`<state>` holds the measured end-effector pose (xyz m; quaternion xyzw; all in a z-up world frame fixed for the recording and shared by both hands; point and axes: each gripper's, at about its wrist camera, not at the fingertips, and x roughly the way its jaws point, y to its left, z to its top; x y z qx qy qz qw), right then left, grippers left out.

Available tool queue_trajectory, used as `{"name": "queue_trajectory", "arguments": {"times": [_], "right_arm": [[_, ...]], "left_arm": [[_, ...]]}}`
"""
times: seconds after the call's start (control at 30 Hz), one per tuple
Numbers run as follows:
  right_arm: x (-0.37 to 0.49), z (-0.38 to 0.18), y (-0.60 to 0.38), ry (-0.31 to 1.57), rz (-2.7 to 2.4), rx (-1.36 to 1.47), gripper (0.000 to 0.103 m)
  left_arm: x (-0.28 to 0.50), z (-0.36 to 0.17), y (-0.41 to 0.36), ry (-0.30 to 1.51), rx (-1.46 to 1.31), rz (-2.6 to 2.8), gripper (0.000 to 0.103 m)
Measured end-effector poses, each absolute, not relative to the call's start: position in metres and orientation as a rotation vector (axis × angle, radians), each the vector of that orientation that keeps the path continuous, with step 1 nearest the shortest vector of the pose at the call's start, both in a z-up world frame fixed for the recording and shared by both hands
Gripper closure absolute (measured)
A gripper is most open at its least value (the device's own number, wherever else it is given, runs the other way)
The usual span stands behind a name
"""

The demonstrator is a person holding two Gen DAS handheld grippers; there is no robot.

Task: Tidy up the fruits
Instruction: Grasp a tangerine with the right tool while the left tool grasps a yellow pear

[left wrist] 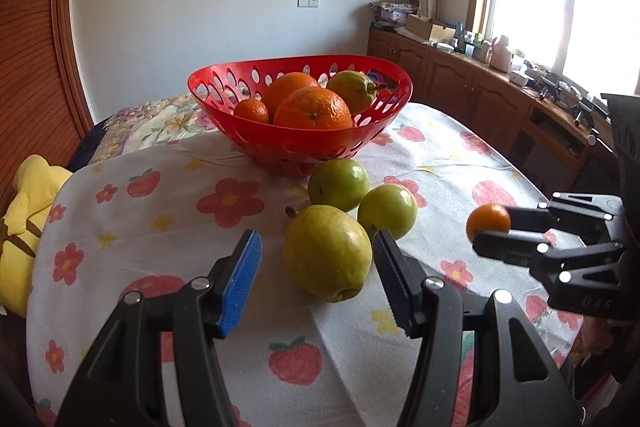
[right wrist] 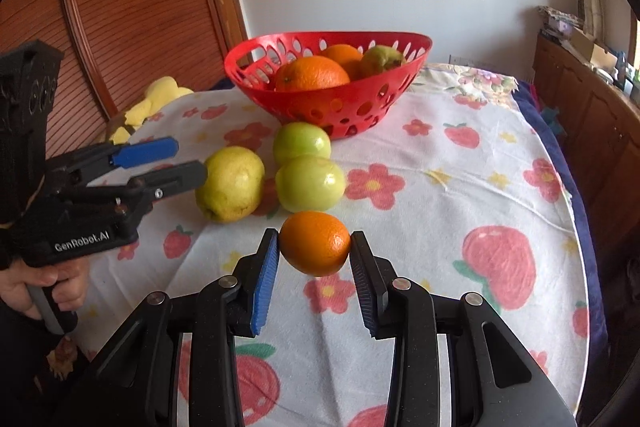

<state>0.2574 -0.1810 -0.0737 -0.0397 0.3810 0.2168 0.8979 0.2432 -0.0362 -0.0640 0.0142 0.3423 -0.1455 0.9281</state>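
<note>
Item: red basket (right wrist: 344,107) on the desk (right wrist: 460,211), holding two oranges (left wrist: 312,109), a small mandarin (left wrist: 251,111) and a pear (left wrist: 352,91). In front of the basket, on the cloth: two green apples (right wrist: 310,183), touching each other, and just beside them a yellow pear (right wrist: 232,183). Right tongs (right wrist: 315,267): pinching a mandarin (right wrist: 315,242) across its middle, lifted off the cloth, nearer the camera than the apples. Left tongs (left wrist: 316,279): spread, straddling the yellow pear without visibly touching it. Step in hand, as judged: carrying the mandarin to the basket. To do it well, raise it above the rim, pass over the apples rather than through them, and let go low over the fruit inside so it does not bounce out. Room: the basket looked fairly full at its centre, with space toward its right side; open cloth lay right of the basket, while the desk's edge curved away near that side.
</note>
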Motion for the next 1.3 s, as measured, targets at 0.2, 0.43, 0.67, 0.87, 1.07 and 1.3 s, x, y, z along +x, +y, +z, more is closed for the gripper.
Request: {"name": "queue_trajectory", "arguments": {"times": [0.2, 0.43, 0.67, 0.87, 1.07, 1.3], "right_arm": [[0.264, -0.064, -0.185, 0.765, 0.482, -0.095, 0.067], [0.275, -0.069, -0.186, 0.773, 0.525, -0.115, 0.067], [0.286, -0.069, -0.186, 0.791, 0.562, -0.111, 0.067], [0.281, -0.069, -0.188, 0.779, 0.576, -0.129, 0.067], [0.278, -0.071, -0.192, 0.779, 0.559, -0.121, 0.067], [0.279, -0.071, -0.190, 0.784, 0.544, -0.120, 0.067]], "left_arm": [[0.245, -0.059, -0.040, 0.713, 0.012, -0.268, 0.045], [0.258, -0.064, -0.046, 0.749, 0.003, -0.253, 0.045], [0.268, -0.070, -0.048, 0.786, -0.008, -0.234, 0.045], [0.272, -0.073, -0.049, 0.791, -0.002, -0.217, 0.045], [0.278, -0.080, -0.053, 0.816, -0.011, -0.238, 0.045], [0.287, -0.090, -0.060, 0.851, -0.015, -0.279, 0.041]]}}
